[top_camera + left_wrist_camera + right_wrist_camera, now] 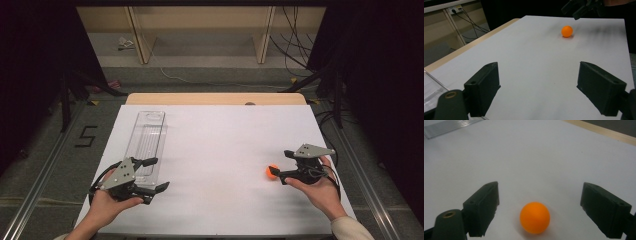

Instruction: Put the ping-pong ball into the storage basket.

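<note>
On the left side of the white-covered rectangular worktop [215,150], a long clear plastic tray with a ribbed floor [147,137] lies lengthwise, running from the far left part of the surface toward the person. Its near end sits just beside the left gripper [155,174], which the person's left hand [107,205] holds low over the near left corner. The 2 black jaws of this gripper stand wide apart with nothing between them; 1 jaw reaches over the tray's near end and the other lies closer to the person. In the left gripper view, the jaws frame bare white surface, a corner of the clear tray shows at the lower left edge, and the small round orange ball [567,31] sits well apart across the worktop, near the dark shape of the other gripper at the top edge.

Across a broad bare stretch to the right, the orange ball [272,171] rests on the white surface near the right edge. The right gripper [284,164], held by the person's right hand [320,187], points left at the ball. Its 2 jaws are spread wide, and the right gripper view shows the ball [534,217] lying on the worktop between them, close to the gripper's body, touching neither jaw. The tray's ribbed end appears at that view's upper left corner.
</note>
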